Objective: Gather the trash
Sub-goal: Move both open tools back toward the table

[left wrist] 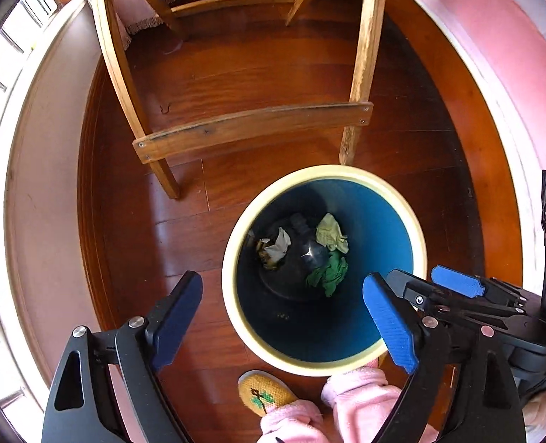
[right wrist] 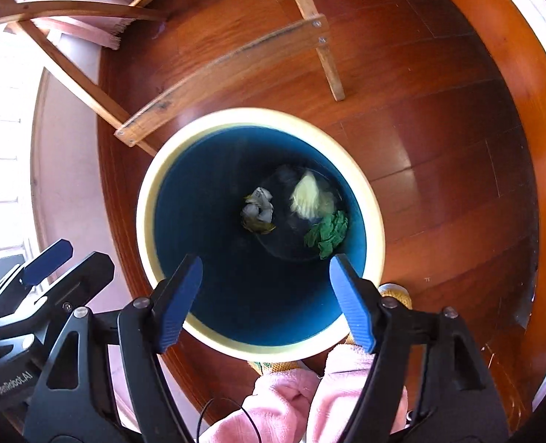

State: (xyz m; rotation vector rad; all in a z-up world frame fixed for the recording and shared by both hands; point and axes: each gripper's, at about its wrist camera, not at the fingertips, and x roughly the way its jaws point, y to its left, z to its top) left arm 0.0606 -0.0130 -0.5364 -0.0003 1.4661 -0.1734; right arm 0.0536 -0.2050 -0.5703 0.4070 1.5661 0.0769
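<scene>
A round bin with a cream rim [left wrist: 236, 243] and blue inside stands on the wooden floor, also in the right wrist view [right wrist: 151, 188]. At its bottom lie a pale yellow wad [left wrist: 331, 232], a green wad [left wrist: 328, 275] and a grey-white wad [left wrist: 274, 247]; the right wrist view shows the blurred yellow wad [right wrist: 311, 197], the green wad [right wrist: 326, 234] and the grey wad [right wrist: 258, 210]. My left gripper [left wrist: 284, 319] is open and empty above the bin's near edge. My right gripper [right wrist: 267, 301] is open and empty over the bin; it also shows at the right in the left wrist view [left wrist: 457, 284].
A wooden chair's legs and crossbar [left wrist: 250, 129] stand just behind the bin, also in the right wrist view [right wrist: 217, 74]. The person's pink trouser legs [left wrist: 361, 402] and a yellow slipper [left wrist: 263, 393] are at the bin's near side. A wall and window run along the left.
</scene>
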